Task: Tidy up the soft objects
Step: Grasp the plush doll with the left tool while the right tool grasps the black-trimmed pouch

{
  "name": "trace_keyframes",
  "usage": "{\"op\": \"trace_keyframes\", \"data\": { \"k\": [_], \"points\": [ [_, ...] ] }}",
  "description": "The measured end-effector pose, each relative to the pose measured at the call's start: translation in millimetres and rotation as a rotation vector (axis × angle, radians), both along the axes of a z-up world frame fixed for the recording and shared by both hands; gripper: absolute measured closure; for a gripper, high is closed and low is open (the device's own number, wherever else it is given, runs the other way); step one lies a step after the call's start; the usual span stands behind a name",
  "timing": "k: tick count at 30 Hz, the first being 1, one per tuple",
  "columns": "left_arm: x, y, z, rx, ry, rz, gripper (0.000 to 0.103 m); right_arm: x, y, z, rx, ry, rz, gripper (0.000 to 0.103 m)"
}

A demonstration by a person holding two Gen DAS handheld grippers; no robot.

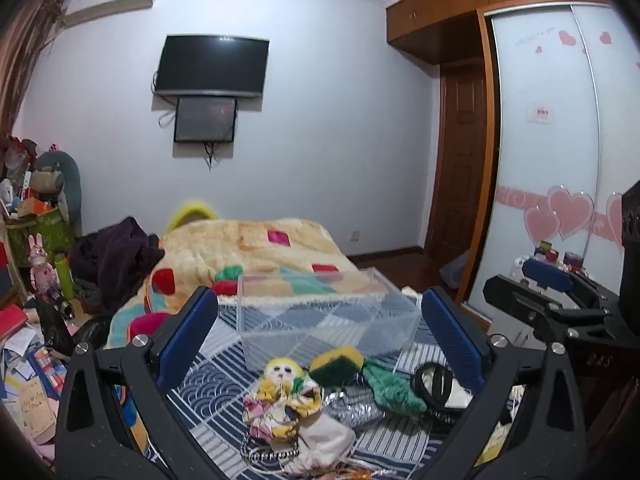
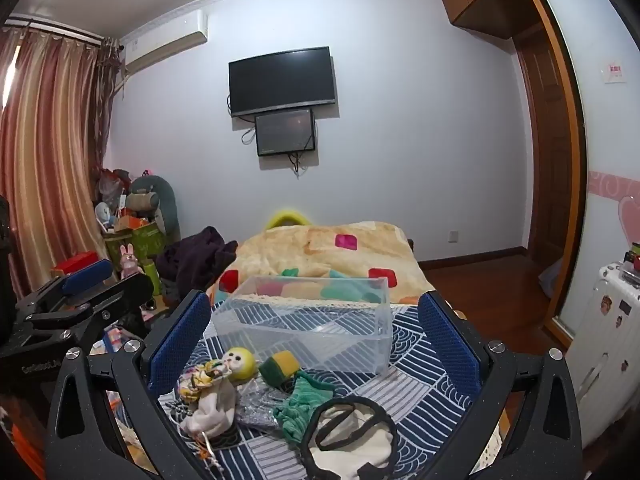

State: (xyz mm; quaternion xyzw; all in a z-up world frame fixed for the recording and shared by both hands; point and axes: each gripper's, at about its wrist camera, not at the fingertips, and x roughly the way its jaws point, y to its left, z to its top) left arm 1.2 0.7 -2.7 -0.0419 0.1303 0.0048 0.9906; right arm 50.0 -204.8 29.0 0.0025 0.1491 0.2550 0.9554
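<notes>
A clear plastic box [image 1: 320, 312] [image 2: 308, 320] stands empty on the blue patterned bed cover. In front of it lie a rag doll with a yellow head [image 1: 286, 396] [image 2: 218, 380], a yellow-green sponge [image 1: 336, 364] [image 2: 280, 364], a green cloth [image 1: 392, 388] [image 2: 300, 408], a silver grey pouch [image 1: 354, 404] [image 2: 256, 404] and a white item with a black strap [image 1: 438, 388] [image 2: 348, 432]. My left gripper [image 1: 320, 332] is open and empty above the doll. My right gripper [image 2: 316, 332] is open and empty above the pile; it also shows in the left wrist view [image 1: 548, 280].
A cream blanket with coloured squares [image 1: 256, 252] [image 2: 332, 252] lies behind the box. A dark garment [image 1: 116, 260] lies at its left. Cluttered boxes and toys [image 1: 40, 216] stand at the left wall. A white cabinet [image 2: 600, 340] stands at right.
</notes>
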Motion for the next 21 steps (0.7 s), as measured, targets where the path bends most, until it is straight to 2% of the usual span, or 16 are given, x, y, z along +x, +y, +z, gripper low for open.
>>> {"op": "trace_keyframes", "data": {
  "k": [4,11,12,15,17,21],
  "points": [
    [12,6,-20,-0.012,0.080,-0.008,0.000,8,-2,-12,-0.028,0.047,-0.007,0.000],
    [33,19,-59,-0.019,0.216,0.024,0.000,24,-9,-46,-0.094,0.182,-0.022,0.000],
    [32,21,-64,-0.028,0.206,0.025,0.004,27,-10,-51,-0.106,0.199,-0.026,0.000],
    [42,25,-78,-0.050,0.254,0.025,0.017,35,-14,-70,-0.129,0.275,-0.034,0.000],
    [42,27,-80,-0.064,0.306,0.019,0.020,41,-18,-81,-0.122,0.337,-0.027,0.000],
    [52,25,-91,-0.108,0.360,-0.053,0.042,49,-25,-93,-0.102,0.418,-0.010,0.000]
  ]
}}
